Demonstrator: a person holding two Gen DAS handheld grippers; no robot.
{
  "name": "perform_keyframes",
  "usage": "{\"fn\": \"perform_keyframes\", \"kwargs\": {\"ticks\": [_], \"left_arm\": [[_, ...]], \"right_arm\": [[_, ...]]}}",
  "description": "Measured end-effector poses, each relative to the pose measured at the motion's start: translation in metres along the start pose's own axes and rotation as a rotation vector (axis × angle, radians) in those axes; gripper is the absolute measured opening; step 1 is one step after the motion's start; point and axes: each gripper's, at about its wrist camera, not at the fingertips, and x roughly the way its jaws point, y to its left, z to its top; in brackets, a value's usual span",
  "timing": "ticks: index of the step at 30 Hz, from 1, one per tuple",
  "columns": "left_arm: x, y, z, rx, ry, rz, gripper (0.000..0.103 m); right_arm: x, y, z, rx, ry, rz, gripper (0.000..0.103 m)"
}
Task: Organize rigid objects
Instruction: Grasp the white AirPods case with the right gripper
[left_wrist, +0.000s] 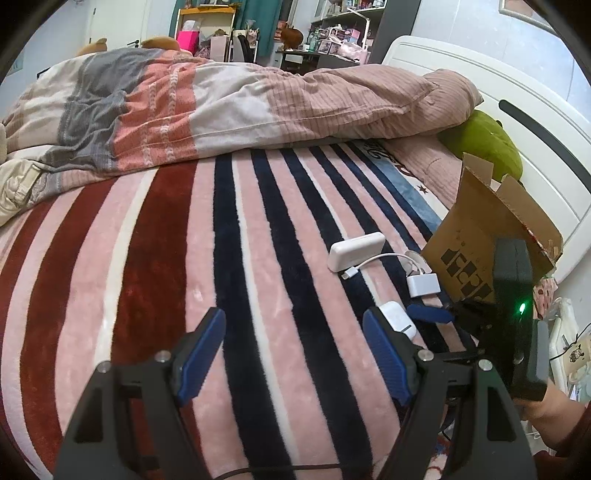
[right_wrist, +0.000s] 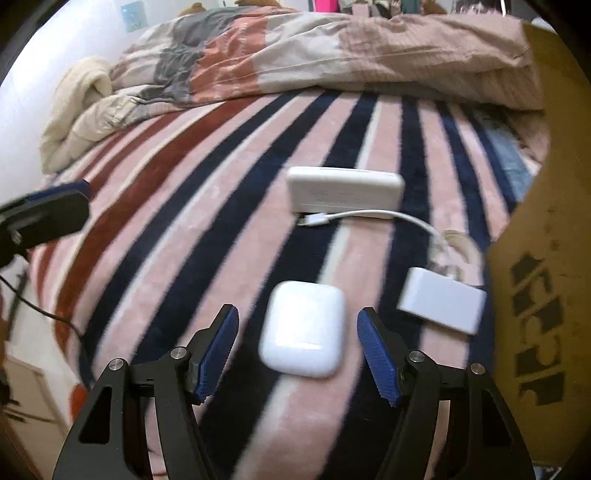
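- Earbud case (right_wrist: 303, 328), white and rounded, lies on the striped blanket (right_wrist: 184, 229) directly between the blue pads of the right gripper (right_wrist: 297, 352); its fingers stand wide apart and touch nothing
- Left gripper (left_wrist: 294, 354) hovers over bare blanket with its fingers also spread wide and holding nothing; in its view the earbud case (left_wrist: 398, 319) sits just beyond its right finger
- White adapter block (right_wrist: 443, 304) lies just right of the case, beside the cardboard box (right_wrist: 543, 295); its white cable (right_wrist: 373, 215) curls back toward the middle of the bed
- White power bank (right_wrist: 345, 192) lies farther out, touching the cable's plug end
- Rumpled patchwork duvet (right_wrist: 295, 51) is heaped across the far side of the bed; a cream blanket (right_wrist: 79, 110) bunches at its left
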Motion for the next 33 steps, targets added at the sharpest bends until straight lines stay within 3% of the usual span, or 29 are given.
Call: {"fn": "perform_keyframes", "kwargs": {"ticks": [1,2,5,12,18,22,25,27,29,33], "left_arm": [[-0.001,-0.001,0.0,0.002,0.001,0.001,0.074],[-0.002,-0.005,0.002,0.011,0.002,0.004,0.074],[-0.009,-0.014,0.004,0.04,-0.004,-0.007,0.074],[-0.029,-0.039,0.027,0.062,-0.042,-0.09,0.074],[-0.032,-0.035,0.027,0.005,-0.041,-0.034,0.074],[-0.028,-0.033,0.018,0.001,-0.012,-0.005,0.074],[-0.026,-0.032,0.016,0.0,0.002,0.006,0.074],[-0.026,-0.032,0.015,0.003,0.006,0.007,0.074],[-0.026,-0.033,0.015,0.008,0.009,0.004,0.074],[-0.027,-0.038,0.018,0.022,0.011,-0.02,0.074]], "right_arm": [[0.001,0.001,-0.001,-0.009,0.008,0.002,0.048],[0.003,0.002,-0.003,-0.023,0.021,-0.005,0.041],[-0.006,0.01,-0.003,-0.07,-0.028,-0.029,0.04],[-0.062,0.02,0.017,-0.195,-0.181,0.098,0.039],[-0.036,0.004,0.007,-0.192,-0.06,0.19,0.039],[-0.01,-0.006,-0.012,-0.177,0.012,0.158,0.04],[-0.005,-0.007,-0.021,-0.187,-0.003,0.106,0.056],[-0.004,-0.005,-0.022,-0.205,-0.007,0.096,0.057],[-0.005,-0.003,-0.023,-0.219,-0.017,0.107,0.04],[-0.021,0.001,-0.016,-0.249,-0.09,0.11,0.039]]}}
